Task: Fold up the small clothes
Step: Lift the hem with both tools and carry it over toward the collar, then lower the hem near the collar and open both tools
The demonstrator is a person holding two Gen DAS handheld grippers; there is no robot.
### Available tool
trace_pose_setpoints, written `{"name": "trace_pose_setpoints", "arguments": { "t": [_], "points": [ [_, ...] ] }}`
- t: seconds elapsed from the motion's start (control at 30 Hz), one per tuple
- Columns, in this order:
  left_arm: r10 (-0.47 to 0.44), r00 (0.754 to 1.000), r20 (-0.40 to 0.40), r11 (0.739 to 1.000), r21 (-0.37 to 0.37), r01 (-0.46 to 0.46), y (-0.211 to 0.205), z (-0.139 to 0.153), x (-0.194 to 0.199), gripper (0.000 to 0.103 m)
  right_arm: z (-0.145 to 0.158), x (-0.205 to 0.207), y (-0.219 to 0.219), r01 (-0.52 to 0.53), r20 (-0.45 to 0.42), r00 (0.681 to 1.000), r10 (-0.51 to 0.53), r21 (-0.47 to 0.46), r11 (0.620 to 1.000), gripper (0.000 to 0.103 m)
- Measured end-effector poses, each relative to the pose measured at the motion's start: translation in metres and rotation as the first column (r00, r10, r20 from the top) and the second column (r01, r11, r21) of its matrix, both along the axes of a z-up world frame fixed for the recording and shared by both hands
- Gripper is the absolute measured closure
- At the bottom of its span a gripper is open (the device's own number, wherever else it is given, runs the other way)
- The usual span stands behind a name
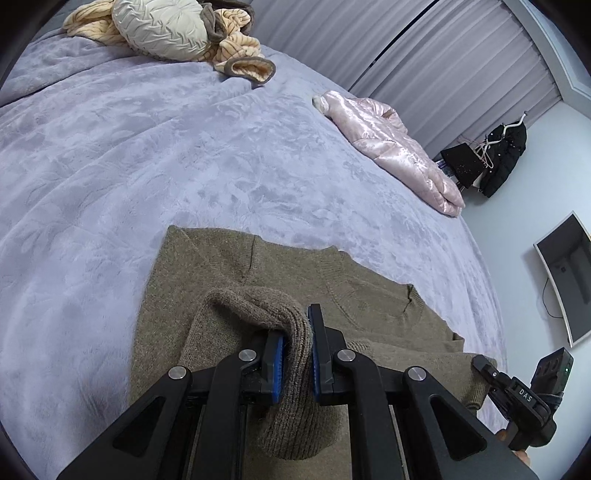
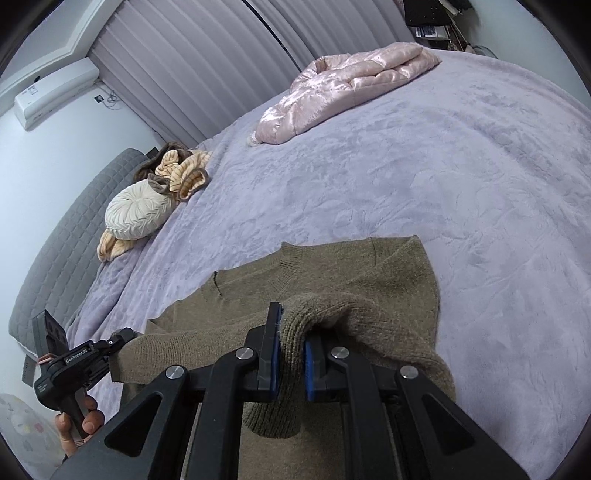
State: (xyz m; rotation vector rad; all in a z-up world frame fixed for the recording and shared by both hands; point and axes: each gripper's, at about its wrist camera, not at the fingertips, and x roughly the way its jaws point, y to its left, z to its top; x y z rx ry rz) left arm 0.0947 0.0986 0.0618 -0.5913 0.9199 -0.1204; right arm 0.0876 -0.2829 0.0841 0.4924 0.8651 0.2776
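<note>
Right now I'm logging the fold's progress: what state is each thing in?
Left gripper: shut on the sweater's ribbed hem.
Right gripper: shut on the hem too.
Brown sweater: flat on the bedspread, hem lifted over its body.
Pink jacket: folded.
Striped garment: crumpled.
Curtains: drawn.

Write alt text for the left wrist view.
The left gripper is shut on a ribbed fold of an olive-brown sweater spread on a lavender bedspread. Beyond lie a folded pink jacket and a cream cushion.
</note>
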Motion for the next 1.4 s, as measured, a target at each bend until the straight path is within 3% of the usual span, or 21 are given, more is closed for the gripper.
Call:
{"name": "trace_pose_setpoints", "arguments": {
  "t": [0.17,0.43,0.47,0.53,0.6,0.67,0.77,0.8,0.93,1.07,1.17,1.23,1.3,1.4],
  "points": [
    [0.002,0.999,-0.039,0.999,-0.036,-0.004,0.004,-0.018,0.018,0.090,-0.018,0.017,-0.002,0.014,-0.043,0.999,-0.014,-0.009,1.000,0.092],
    [-0.021,0.994,-0.108,1.000,-0.005,0.021,-0.003,-0.041,0.033,0.089,-0.043,0.034,-0.002,0.036,-0.112,0.993,-0.038,-0.027,0.999,0.092],
    [-0.033,0.993,-0.110,0.999,0.003,0.033,-0.004,-0.040,0.034,0.085,-0.046,0.036,-0.002,0.039,-0.121,0.992,-0.041,-0.025,0.999,0.092],
    [-0.070,0.992,-0.104,0.998,-0.018,0.068,-0.006,-0.038,0.035,0.063,-0.050,0.037,-0.005,0.046,-0.140,0.989,-0.045,0.000,0.999,0.091],
    [-0.106,0.992,-0.073,0.993,-0.064,0.101,-0.008,-0.031,0.033,0.021,-0.052,0.039,-0.008,0.044,-0.161,0.986,-0.038,0.034,0.998,0.086],
    [-0.082,0.995,-0.054,0.996,-0.035,0.081,-0.011,-0.019,0.026,0.001,-0.048,0.038,-0.009,0.036,-0.171,0.985,-0.027,0.055,0.998,0.076],
    [-0.074,0.996,-0.040,0.997,-0.031,0.073,-0.010,-0.010,0.017,0.001,-0.036,0.026,-0.008,0.026,-0.145,0.989,-0.018,0.054,0.998,0.034],
    [-0.077,0.996,-0.051,0.996,-0.044,0.075,-0.009,-0.010,0.014,0.001,-0.031,0.022,-0.007,0.024,-0.130,0.991,-0.018,0.044,0.999,0.027],
    [-0.081,0.996,-0.041,0.992,-0.098,0.077,-0.001,-0.008,-0.014,0.001,-0.018,0.002,-0.004,0.004,-0.096,0.995,-0.003,0.011,1.000,0.026],
    [-0.157,0.987,-0.021,0.987,-0.027,0.157,-0.009,-0.007,-0.041,0.001,-0.015,-0.019,0.003,-0.051,-0.087,0.995,0.045,-0.074,0.996,0.026],
    [-0.282,0.958,-0.045,0.954,0.091,0.285,-0.031,-0.011,-0.052,0.001,-0.018,-0.031,0.016,-0.127,-0.097,0.989,0.111,-0.185,0.975,0.026],
    [-0.377,0.924,-0.071,0.905,0.187,0.383,-0.051,-0.014,-0.051,0.001,-0.020,-0.036,0.028,-0.189,-0.105,0.981,0.165,-0.284,0.940,0.026],
    [-0.456,0.883,-0.109,0.847,0.252,0.468,-0.070,-0.018,-0.045,0.001,-0.023,-0.036,0.047,-0.263,-0.133,0.965,0.228,-0.412,0.872,0.026],
    [-0.533,0.832,-0.157,0.778,0.295,0.554,-0.090,-0.023,-0.030,0.001,-0.027,-0.029,0.069,-0.366,-0.162,0.930,0.330,-0.503,0.783,0.026]
  ]
}}
